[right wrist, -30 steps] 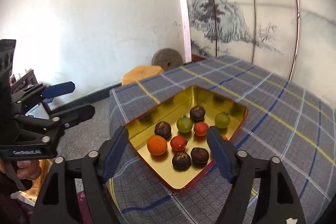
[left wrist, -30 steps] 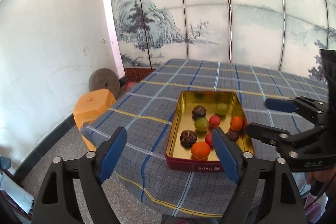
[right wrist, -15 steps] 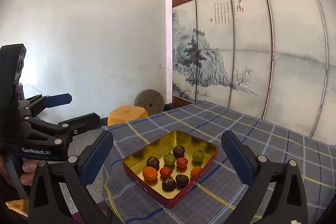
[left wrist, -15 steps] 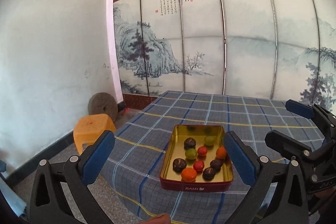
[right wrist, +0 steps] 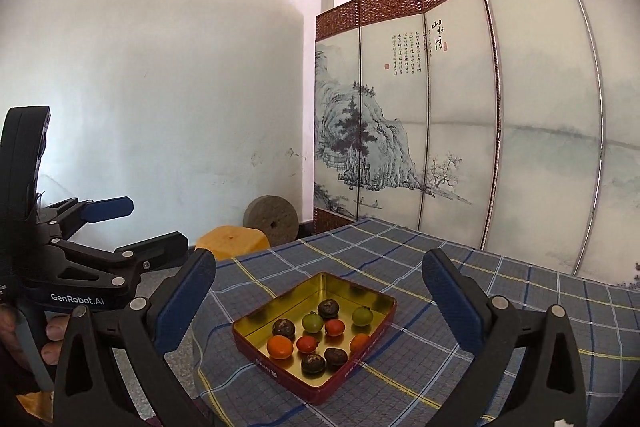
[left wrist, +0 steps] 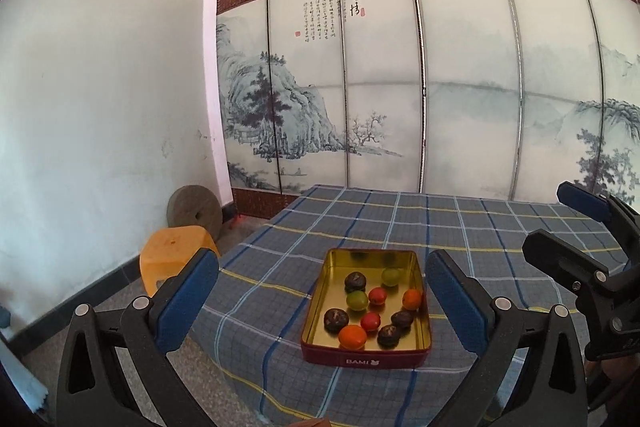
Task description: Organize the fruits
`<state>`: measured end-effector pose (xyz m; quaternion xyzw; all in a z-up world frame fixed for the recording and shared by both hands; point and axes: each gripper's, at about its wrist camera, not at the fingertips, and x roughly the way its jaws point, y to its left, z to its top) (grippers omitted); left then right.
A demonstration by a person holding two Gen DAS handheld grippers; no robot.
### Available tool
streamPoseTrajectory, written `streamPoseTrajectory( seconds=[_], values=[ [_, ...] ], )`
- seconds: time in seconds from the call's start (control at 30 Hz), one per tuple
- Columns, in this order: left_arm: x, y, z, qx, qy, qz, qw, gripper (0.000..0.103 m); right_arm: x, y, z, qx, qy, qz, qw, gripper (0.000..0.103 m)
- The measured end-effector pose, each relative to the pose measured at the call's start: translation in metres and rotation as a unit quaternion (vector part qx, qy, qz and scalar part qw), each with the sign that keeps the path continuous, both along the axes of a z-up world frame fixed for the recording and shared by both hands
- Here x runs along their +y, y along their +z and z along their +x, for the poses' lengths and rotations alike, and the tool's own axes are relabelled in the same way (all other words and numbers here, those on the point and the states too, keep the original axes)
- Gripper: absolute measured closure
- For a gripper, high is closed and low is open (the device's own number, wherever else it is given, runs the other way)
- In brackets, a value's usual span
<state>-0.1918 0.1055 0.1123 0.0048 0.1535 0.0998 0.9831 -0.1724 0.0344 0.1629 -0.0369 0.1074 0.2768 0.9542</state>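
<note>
Left wrist view: the left gripper, jaws wide open and empty, hangs well back from the shallow gold-lined red metal tin on the blue plaid tablecloth. Inside the tin lie 9 small round fruits: 2 orange, 2 red, 2 green, 4 dark brown appear, though 1 count may be off. The right gripper, also open, stands right of the tin.

Right wrist view: the right gripper is open and empty, well short of the tin; the nearest orange fruit sits by the tin's near wall. Risk, as judged: the fruits lie close together, so a descending finger could nudge a neighbour or shift the light tin.
</note>
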Motion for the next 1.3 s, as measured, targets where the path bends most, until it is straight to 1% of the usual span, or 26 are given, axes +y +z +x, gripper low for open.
streamPoseTrajectory(
  seconds=[0.5, 1.03, 1.2, 1.3],
  values=[
    [-0.004, 0.002, -0.002, -0.001, 0.004, 0.005, 1.0000, 0.000, -0.001, -0.001, -0.004, -0.001, 0.003, 0.004, 1.000, 0.000],
    [-0.001, -0.006, 0.001, 0.010, 0.002, 0.004, 0.9999, 0.000, -0.004, -0.003, -0.004, 0.005, 0.003, 0.006, 1.000, 0.000],
    [0.001, -0.007, 0.007, 0.020, 0.011, -0.004, 0.9997, 0.000, -0.009, -0.009, 0.002, 0.019, 0.000, 0.008, 1.000, 0.000],
    [0.004, -0.011, 0.017, 0.033, 0.020, -0.010, 0.9992, 0.000, -0.017, -0.017, 0.011, 0.035, -0.005, 0.008, 0.999, 0.000]
  ],
)
